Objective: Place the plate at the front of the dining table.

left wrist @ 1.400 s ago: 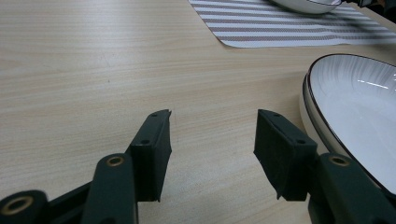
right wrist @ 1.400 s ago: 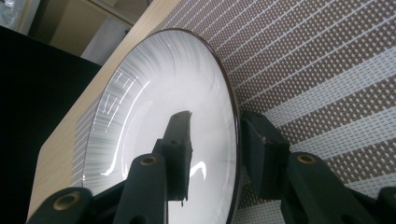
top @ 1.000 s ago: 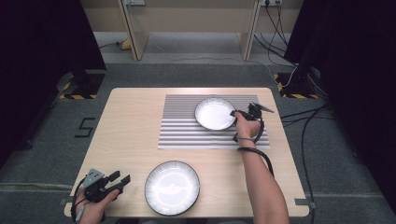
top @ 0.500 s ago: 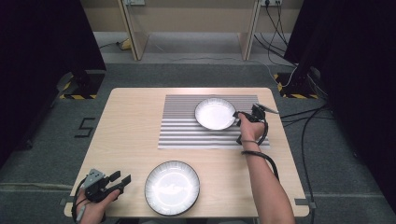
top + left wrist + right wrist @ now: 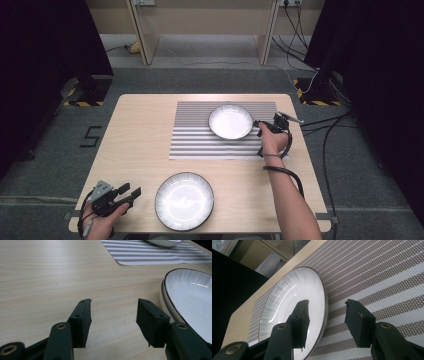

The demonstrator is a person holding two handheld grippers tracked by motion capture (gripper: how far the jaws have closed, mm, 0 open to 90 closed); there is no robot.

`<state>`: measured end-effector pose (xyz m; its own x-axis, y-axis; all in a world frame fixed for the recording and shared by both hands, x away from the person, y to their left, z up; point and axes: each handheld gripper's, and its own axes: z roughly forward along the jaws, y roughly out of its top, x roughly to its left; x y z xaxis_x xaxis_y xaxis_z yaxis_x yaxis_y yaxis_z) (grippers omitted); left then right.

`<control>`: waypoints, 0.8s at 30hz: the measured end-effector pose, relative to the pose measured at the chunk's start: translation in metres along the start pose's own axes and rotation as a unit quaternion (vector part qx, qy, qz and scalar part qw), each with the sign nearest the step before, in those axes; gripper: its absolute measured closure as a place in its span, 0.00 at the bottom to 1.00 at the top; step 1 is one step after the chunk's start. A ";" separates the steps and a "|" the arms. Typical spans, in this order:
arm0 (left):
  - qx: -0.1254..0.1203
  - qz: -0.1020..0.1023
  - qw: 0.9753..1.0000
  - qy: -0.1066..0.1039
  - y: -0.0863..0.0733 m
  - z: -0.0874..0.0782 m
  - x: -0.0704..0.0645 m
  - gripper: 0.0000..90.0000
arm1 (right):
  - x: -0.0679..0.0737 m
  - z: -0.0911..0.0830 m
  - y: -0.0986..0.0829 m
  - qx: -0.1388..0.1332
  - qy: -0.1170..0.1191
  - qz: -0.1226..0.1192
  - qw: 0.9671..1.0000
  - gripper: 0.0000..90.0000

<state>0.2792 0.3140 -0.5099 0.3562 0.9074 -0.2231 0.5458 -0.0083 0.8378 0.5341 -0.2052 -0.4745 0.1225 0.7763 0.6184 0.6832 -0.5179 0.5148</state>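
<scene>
Right gripper (image 5: 325, 312) is spread open astride the far plate (image 5: 230, 121) rim; plate could be tipped or slid off the placemat (image 5: 195, 135) if clamped shallow, while left gripper (image 5: 113, 315) is held open, idle.

I note a second plate (image 5: 184, 201) at the near desk (image 5: 145, 130) edge; cables (image 5: 340, 135) trail across grey floor (image 5: 60, 165).

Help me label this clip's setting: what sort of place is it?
Probably a lab or recording studio, not a home: a lone wooden table on grey carpet, black curtains at both sides, loose cables and hazard-striped stand feet.
</scene>
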 end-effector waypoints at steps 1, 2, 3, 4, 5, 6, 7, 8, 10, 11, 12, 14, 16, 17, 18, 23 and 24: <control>0.000 0.001 1.000 -0.001 0.000 0.000 0.000 0.50 | -0.001 -0.001 -0.001 -0.001 0.001 0.000 1.000 0.60; 0.000 0.001 1.000 -0.002 0.000 0.000 -0.001 0.50 | -0.002 -0.002 -0.002 0.001 0.002 0.003 1.000 0.60; 0.001 0.000 1.000 -0.002 0.000 0.000 -0.001 0.50 | -0.002 -0.004 -0.003 0.001 0.003 0.003 1.000 0.60; 0.001 0.000 1.000 -0.002 0.000 0.001 -0.001 0.50 | -0.003 -0.005 -0.004 0.000 0.003 0.002 1.000 0.60; 0.001 0.001 1.000 -0.002 0.000 0.001 -0.001 0.50 | -0.004 -0.008 -0.004 -0.002 0.001 -0.001 1.000 0.60; 0.002 0.002 1.000 -0.002 0.000 0.001 -0.001 0.50 | -0.004 -0.010 -0.005 -0.003 0.001 -0.003 1.000 0.60; 0.001 0.001 1.000 -0.002 0.000 0.001 -0.002 0.50 | -0.004 -0.011 -0.005 -0.003 0.002 -0.003 1.000 0.60; 0.001 0.001 1.000 -0.002 0.000 0.001 -0.002 0.50 | -0.003 -0.013 -0.004 -0.003 0.004 -0.003 1.000 0.60; 0.001 0.001 1.000 -0.002 0.000 0.001 -0.002 0.50 | -0.003 -0.016 -0.004 -0.005 0.006 -0.007 1.000 0.60; 0.001 0.002 1.000 -0.002 0.000 0.001 -0.002 0.50 | -0.002 -0.018 -0.004 -0.004 0.008 -0.006 1.000 0.60; 0.001 0.002 1.000 -0.002 0.000 0.001 -0.002 0.50 | -0.001 -0.020 -0.005 -0.005 0.007 -0.009 1.000 0.60; 0.000 0.002 1.000 -0.002 0.000 0.000 -0.002 0.50 | 0.000 -0.022 -0.005 -0.006 0.009 -0.012 1.000 0.60; 0.000 0.001 1.000 -0.002 0.000 0.000 -0.002 0.50 | 0.001 -0.024 -0.005 -0.005 0.013 -0.008 1.000 0.60; 0.001 0.001 1.000 -0.002 0.000 0.000 -0.002 0.50 | 0.001 -0.024 -0.006 -0.005 0.013 -0.009 1.000 0.60; 0.001 0.001 1.000 -0.002 0.000 0.000 -0.002 0.50 | 0.001 -0.025 -0.006 -0.006 0.012 -0.009 1.000 0.60; 0.001 0.001 1.000 -0.002 0.000 0.001 -0.003 0.50 | 0.002 -0.027 -0.010 -0.002 0.014 -0.017 1.000 0.60; 0.001 0.001 1.000 -0.003 0.000 0.001 -0.003 0.50 | 0.002 -0.028 -0.010 -0.003 0.015 -0.019 1.000 0.60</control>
<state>0.2791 0.3108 -0.5103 0.3608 0.9051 -0.2248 0.5463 -0.0098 0.8375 0.5070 -0.2081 -0.4615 0.0751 0.7840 0.6162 0.6832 -0.4906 0.5409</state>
